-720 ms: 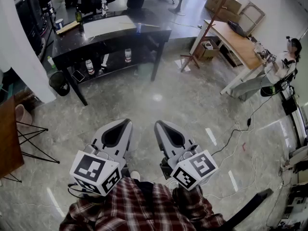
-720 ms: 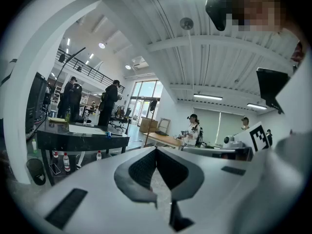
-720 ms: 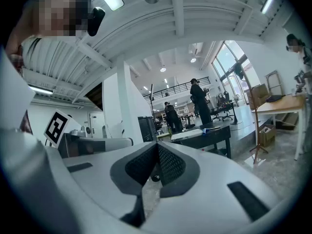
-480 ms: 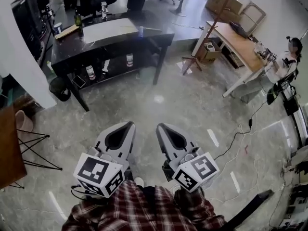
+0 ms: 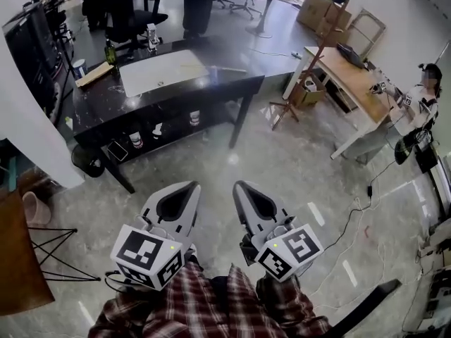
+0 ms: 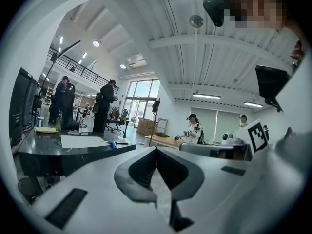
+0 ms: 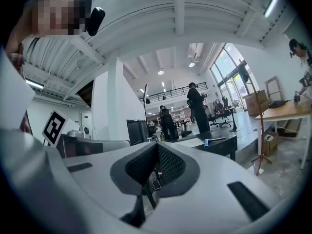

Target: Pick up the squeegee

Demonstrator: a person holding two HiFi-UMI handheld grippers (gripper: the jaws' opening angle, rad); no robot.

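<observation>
Left tongs (image 6: pixel 156 149): closed tip to tip, nothing between them.
Right tongs (image 7: pixel 157 144): closed as well, empty, just beside the left pair.
Squeegee (image 5: pixel 213 69): probably that small blue-handled piece on the black counter (image 5: pixel 176 97), well ahead, untouched.

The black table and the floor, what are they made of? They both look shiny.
The black table has a glossy dark top that mirrors the lights, so probably polished stone or lacquered board; I can't tell which. The floor looks like polished grey stone or tile: cloudy marble-like streaks and a bright lamp reflection.
</observation>
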